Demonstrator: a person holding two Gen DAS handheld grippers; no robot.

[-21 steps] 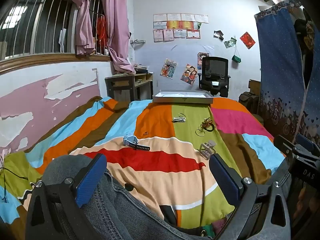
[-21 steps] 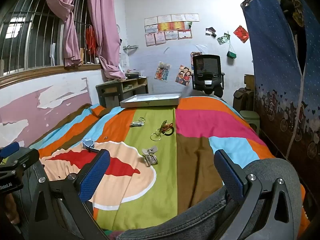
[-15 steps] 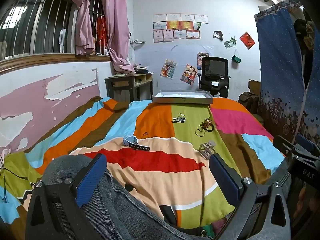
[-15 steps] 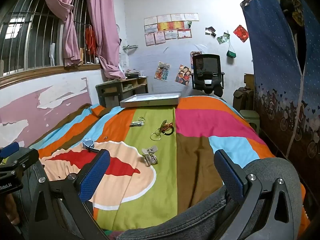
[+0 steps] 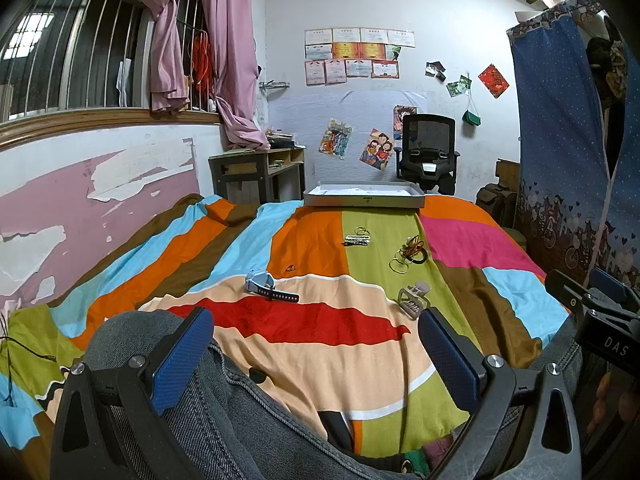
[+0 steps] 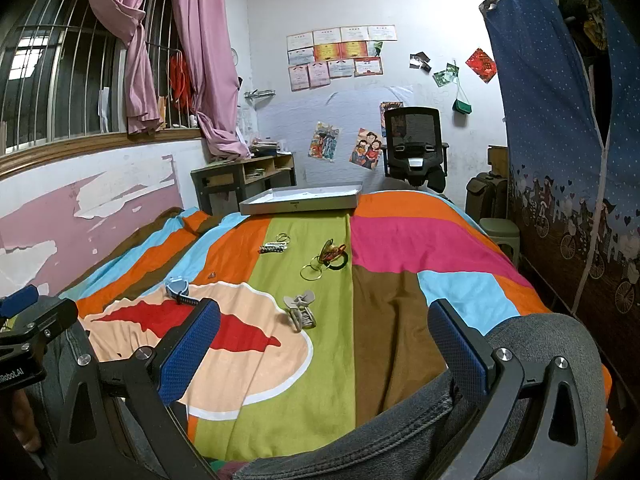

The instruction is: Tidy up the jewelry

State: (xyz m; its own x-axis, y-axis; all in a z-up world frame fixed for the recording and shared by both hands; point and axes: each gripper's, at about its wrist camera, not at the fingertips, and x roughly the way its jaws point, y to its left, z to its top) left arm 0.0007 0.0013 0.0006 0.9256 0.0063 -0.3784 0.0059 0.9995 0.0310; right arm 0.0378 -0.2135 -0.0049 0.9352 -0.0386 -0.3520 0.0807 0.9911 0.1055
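You are sitting at the start of the job, judging by the layout: left gripper (image 5: 312,354) and right gripper (image 6: 326,350) are both hanging low in frame over your denim knees with jaws spread wide and nothing between them, and nothing appears to be lying in the grey tray (image 5: 363,200) at centre frame on the far end of the bed (image 5: 308,320). Counting five loose lots mid-frame, well apart: one blue watch (image 5: 266,286), one beige claw clip (image 5: 414,299), one tangle of bangles and bands (image 5: 408,254) too small to count, one beaded strip (image 5: 356,241), one tiny dark bit (image 5: 289,268). Next move is probably reaching forward to the nearest piece, watch or clip, and closing squarely across it.
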